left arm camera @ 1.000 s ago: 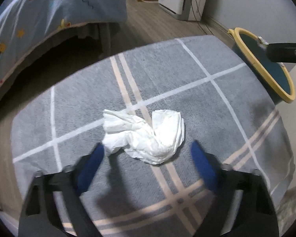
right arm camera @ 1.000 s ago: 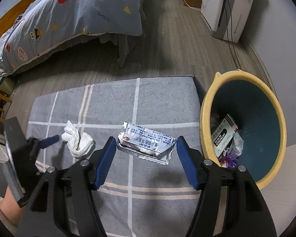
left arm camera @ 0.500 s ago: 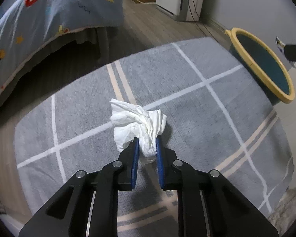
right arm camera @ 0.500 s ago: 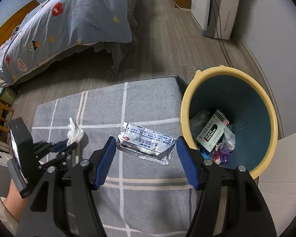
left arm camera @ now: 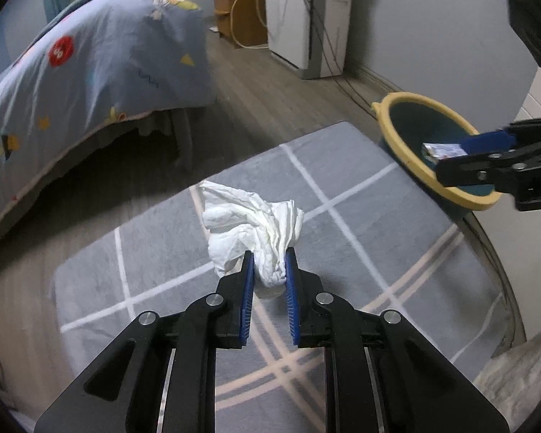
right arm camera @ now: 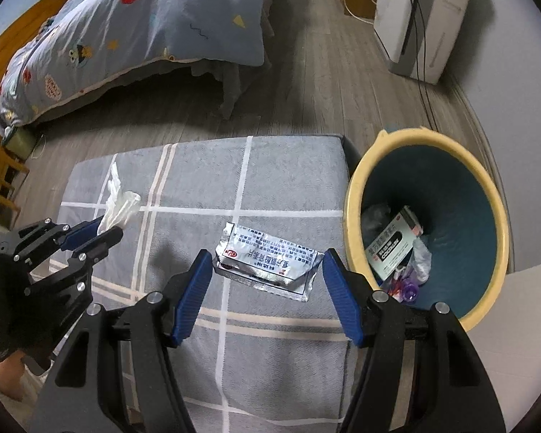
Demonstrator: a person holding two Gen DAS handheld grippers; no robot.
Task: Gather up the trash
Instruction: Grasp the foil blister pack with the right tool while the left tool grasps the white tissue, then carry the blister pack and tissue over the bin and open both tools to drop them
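My left gripper (left arm camera: 268,265) is clamped on the crumpled white tissue (left arm camera: 256,222), which bulges out beyond the blue pads above the grey checked mat (left arm camera: 360,238). My right gripper (right arm camera: 267,276) hangs spread wide, its fingers either side of a silver foil packet (right arm camera: 268,259); I cannot tell if they touch it. To the right, just beside the mat, stands the yellow-rimmed bin (right arm camera: 353,195) with a box (right arm camera: 393,243) and scraps inside.

At frame centre a crinkled silver foil sachet (right arm camera: 268,258) lies on the grey checked cushion (right arm camera: 205,180), between the right gripper's (right arm camera: 268,296) spread blue fingers (right arm camera: 193,292). At right stands a yellow-rimmed teal bin (right arm camera: 429,223) holding trash; at left, the left gripper (right arm camera: 106,231) pinches a white tissue (right arm camera: 121,204).
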